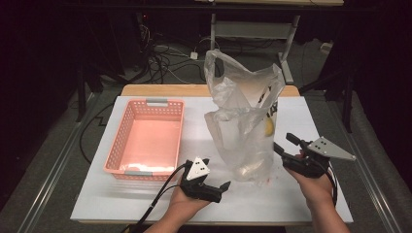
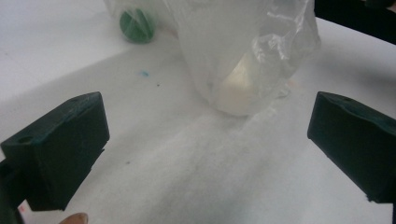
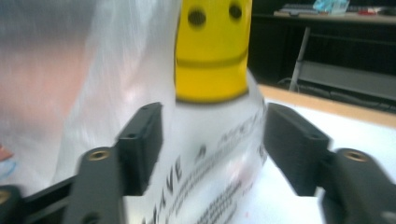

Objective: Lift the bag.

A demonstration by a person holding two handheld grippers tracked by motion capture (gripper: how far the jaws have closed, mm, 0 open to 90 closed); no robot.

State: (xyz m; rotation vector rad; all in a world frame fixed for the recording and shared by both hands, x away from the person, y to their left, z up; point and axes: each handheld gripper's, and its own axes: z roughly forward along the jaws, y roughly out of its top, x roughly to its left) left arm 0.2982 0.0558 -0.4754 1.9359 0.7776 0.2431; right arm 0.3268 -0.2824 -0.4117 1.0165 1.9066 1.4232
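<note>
1 table [image 1: 145, 204], white top, wood edge at the far side. 1 pink basket [image 1: 127, 127] on its left half, slotted walls, 2 grey handles. 1 clear plastic bag [image 1: 243, 131] standing upright right of the basket, near the table's middle; crumpled, top loops up, dark print and 1 yellow smiley [image 3: 212, 51] on the side toward the right gripper, something pale inside at the bottom. 2 grippers, 1 per hand. left gripper [image 1: 216, 187] low over the table near the front edge, just left of the bag's base, jaws level and spread wide, nothing between them. right gripper [image 1: 285, 143] tilted up at the bag's right side, jaws apart, bag close ahead; contact unclear.
</note>
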